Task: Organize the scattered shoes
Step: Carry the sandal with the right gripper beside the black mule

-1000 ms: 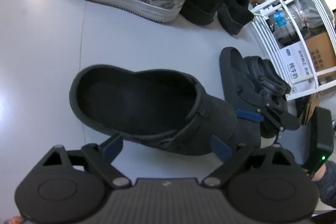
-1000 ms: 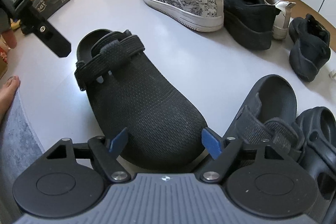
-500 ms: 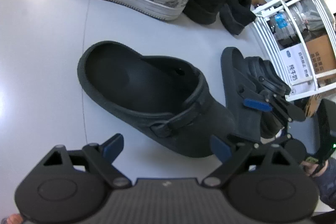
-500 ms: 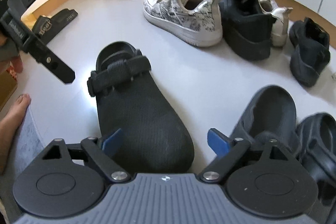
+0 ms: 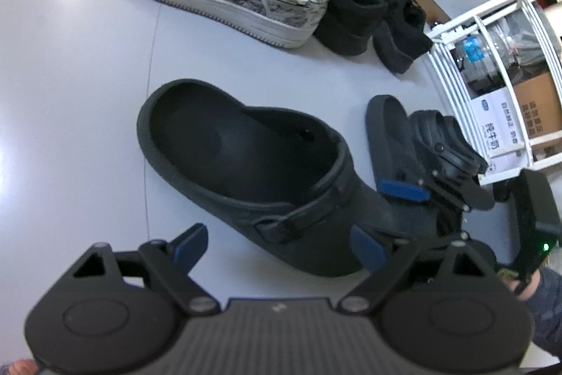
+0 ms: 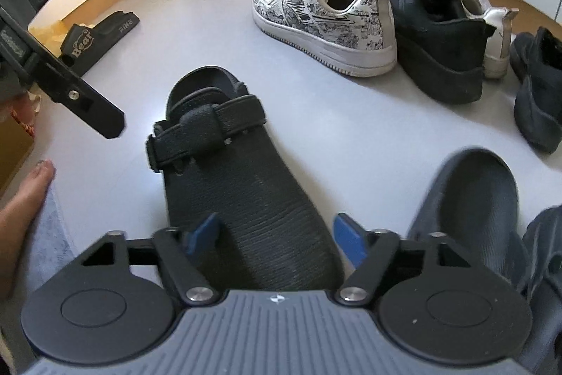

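jaws of the right gripper (image 6: pixel 275 236) have just been closing around the toe of the black clog (image 6: pixel 232 178), which lies between the blue pads; the near pad looks to be at the clog's side, but whether both pads press yet i cannot tell. the clog sits straight ahead of this gripper, toe toward it and heel strap away, so the toe is the handiest part to pinch. it probably needs only a short slide to sit beside its mate. that second clog (image 6: pixel 467 202) lies just to the right of the gripper, heel pointing away too, with another dark strapped shoe (image 6: pixel 542 241) pressed against its far side.

the left gripper (image 5: pixel 277 245) stands wide and empty, its pads either side of the black clog's strap end (image 5: pixel 246 171) without touching it, perhaps waiting to steady or take over.

farther ahead, a row is already forming: the printed white sneaker (image 6: pixel 326 16), a black sneaker (image 6: pixel 439 27) snug against it, a white shoe (image 6: pixel 491 13) behind, and a dark shoe (image 6: pixel 537 83) at the right end. well off to the left a lone black slide (image 6: pixel 95 37) is still out of line. the white rack (image 5: pixel 491 65) stands to the right of the left gripper, beyond the shoes.
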### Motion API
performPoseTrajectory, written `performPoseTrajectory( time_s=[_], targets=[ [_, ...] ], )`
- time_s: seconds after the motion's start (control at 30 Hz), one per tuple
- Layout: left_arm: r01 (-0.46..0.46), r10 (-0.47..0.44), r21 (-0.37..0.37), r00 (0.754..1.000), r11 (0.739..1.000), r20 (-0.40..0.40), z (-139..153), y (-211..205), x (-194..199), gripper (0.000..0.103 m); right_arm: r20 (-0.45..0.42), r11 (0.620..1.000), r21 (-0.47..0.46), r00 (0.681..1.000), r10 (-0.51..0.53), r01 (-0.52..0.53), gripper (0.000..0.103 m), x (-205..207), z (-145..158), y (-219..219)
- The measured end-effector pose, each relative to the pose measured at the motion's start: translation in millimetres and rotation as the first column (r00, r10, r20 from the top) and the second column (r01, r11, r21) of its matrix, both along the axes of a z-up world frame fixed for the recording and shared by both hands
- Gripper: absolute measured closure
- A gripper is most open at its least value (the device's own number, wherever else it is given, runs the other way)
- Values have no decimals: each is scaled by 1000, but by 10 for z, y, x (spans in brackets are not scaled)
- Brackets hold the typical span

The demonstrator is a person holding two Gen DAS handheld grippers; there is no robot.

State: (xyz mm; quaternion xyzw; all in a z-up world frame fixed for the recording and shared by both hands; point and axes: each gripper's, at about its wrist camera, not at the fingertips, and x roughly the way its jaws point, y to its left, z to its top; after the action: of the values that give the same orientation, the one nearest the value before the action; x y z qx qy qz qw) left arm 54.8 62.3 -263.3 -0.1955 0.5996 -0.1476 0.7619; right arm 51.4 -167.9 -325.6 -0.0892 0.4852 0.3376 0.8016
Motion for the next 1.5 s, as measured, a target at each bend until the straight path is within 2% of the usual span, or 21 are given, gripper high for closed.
performPoseTrajectory(
  time_s=[0.43, 0.6, 0.67, 0.8, 0.9, 0.93, 1.07, 1.2, 1.3, 1.4, 1.5],
  targets=[
    [0, 0, 2, 1000, 1000, -12, -40, 25, -5, 13, -34, 1000, -14, 999, 11, -11, 37, -265, 16, 41],
    [3, -3, 3, 1000, 1000, -17, -42, 24, -18, 13, -29, 999, -13, 999, 31, -31, 24, -195, -12, 33],
    [3, -3, 3, 1000, 1000, -17, -45, 29, -25, 13, -7, 999, -16, 999, 49, -49, 22, -163, 6, -4],
    [-3, 3, 4, 1000, 1000, -25, -71, 57, -33, 13, 8, 1000, -7, 1000, 1, -1, 22, -48, 60, -129],
    [-1, 1, 4, 1000, 1000, -29, -79, 54, -32, 13, 5, 999, -2, 999, -40, 40, 11, -11, 87, -163],
    [0, 0, 4, 1000, 1000, -28, -78, 50, -31, 13, 3, 999, 5, 999, -46, 46, 10, -10, 96, -166],
    [-1, 1, 6, 1000, 1000, -28, -77, 30, -28, 13, -11, 1000, 29, 1000, -13, 13, 8, -82, 98, -55],
    [-2, 3, 8, 1000, 1000, -22, -62, 24, -22, 13, -12, 1000, 8, 1000, 20, -20, 8, -125, 32, 107],
    [-6, 6, 9, 1000, 1000, -20, -61, 38, -25, 13, -16, 1000, -16, 1000, -17, 17, 10, -80, -59, 159],
    [-13, 13, 12, 1000, 1000, -22, -65, 56, -30, 13, -83, 998, 24, 995, -54, 56, 21, -55, -132, 136],
    [-24, 24, 14, 999, 1000, -23, -74, 69, -29, 13, -72, 998, 18, 995, -64, 65, 23, -133, -112, 169]
  ],
)
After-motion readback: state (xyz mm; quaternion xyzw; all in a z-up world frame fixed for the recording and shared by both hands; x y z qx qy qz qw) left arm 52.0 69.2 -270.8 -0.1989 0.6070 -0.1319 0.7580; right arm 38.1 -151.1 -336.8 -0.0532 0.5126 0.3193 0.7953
